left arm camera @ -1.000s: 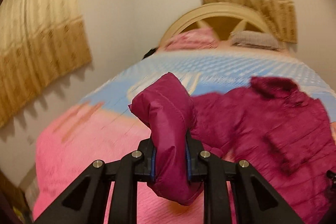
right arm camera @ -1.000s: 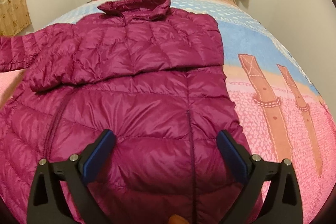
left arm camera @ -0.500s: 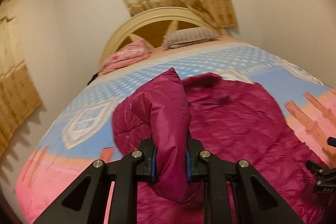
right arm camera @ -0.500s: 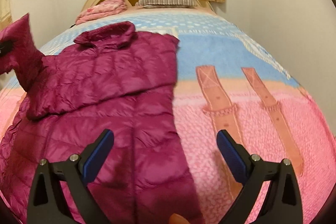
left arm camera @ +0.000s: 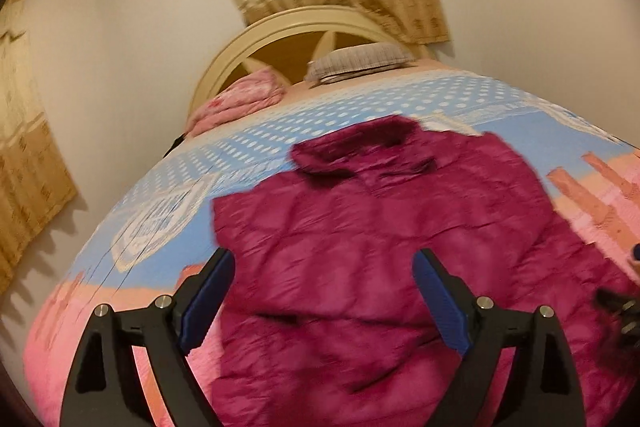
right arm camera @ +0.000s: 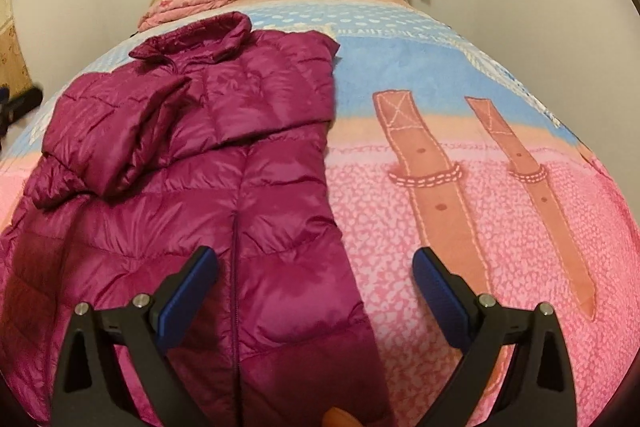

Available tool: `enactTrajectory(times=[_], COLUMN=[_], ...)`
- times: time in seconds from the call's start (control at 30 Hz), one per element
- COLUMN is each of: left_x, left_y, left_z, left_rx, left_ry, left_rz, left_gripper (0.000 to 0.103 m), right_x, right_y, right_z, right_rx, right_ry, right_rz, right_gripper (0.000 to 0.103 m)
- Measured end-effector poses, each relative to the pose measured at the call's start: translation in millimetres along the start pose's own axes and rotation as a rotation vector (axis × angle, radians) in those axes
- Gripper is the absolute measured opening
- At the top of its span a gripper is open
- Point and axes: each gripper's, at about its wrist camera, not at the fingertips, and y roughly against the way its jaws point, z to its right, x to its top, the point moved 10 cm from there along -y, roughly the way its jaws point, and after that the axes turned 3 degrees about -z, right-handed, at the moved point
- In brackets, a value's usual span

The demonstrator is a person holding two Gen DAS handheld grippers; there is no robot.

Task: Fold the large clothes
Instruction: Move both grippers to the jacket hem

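Gaping wide, both tongs, left [left arm camera: 322,301] and right [right arm camera: 316,295], hover over the jacket [right arm camera: 224,155], blanket [right arm camera: 400,39] lettering unreadable

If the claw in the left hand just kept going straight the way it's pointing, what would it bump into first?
Most likely the magenta puffer jacket spread on the bed. The left claw, whose jaws have just been opening with nothing between them, points down at the jacket's quilted body. Exact depth is hard to judge in this blurred fisheye view.

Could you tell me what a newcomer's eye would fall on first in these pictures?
The magenta puffer jacket spread on the bed, one sleeve folded across its chest. Beside it, two brown strap shapes on the pink and blue bedspread. Both grippers, left gripper and right gripper, hang open above.
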Motion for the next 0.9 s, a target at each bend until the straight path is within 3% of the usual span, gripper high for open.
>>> enactTrajectory(times=[0.13,0.23,0.47,0.5,0.53,0.63,0.77,0.9], left_x=[-23.8,-44.4,-72.1,-74.6,-77.8,-85.0,-82.9,-64.6], left_y=[-21.5,-34.3,-35.9,-37.4,-38.5,-39.5,-43.8,-46.8], left_z=[-47.3,-77.3,-111.2,-114.5,-119.9,-134.6,-143.3,-133.2], left_rx=[0.060,0.059,0.070,0.070,0.066,0.049,0.021,0.002], left_ry=[0.058,0.138,0.202,0.205,0.213,0.252,0.296,0.290], left_rz=[-0.069,-0.136,-0.183,-0.192,-0.205,-0.231,-0.256,-0.271], left_gripper=[0.091,0.091,0.091,0.091,0.091,0.091,0.091,0.091], right_x=[19.0,38.6,67.0,65.1,61.9,54.6,44.7,29.8], right_y=[22.0,25.6,-28.5,-39.3,-46.3,-41.3,-28.4,-27.1], right_z=[-24.0,-57.2,-128.9,-135.5,-139.5,-136.6,-120.9,-120.4], right_rx=[0.091,0.180,0.297,0.305,0.311,0.295,0.261,0.282], right_ry=[-0.024,-0.016,0.000,0.006,0.011,0.038,0.060,0.080], right_rz=[0.025,0.025,-0.072,-0.097,-0.120,-0.095,-0.080,-0.122], right_gripper=[0.100,0.095,0.077,0.062,0.042,0.023,0.019,0.023])
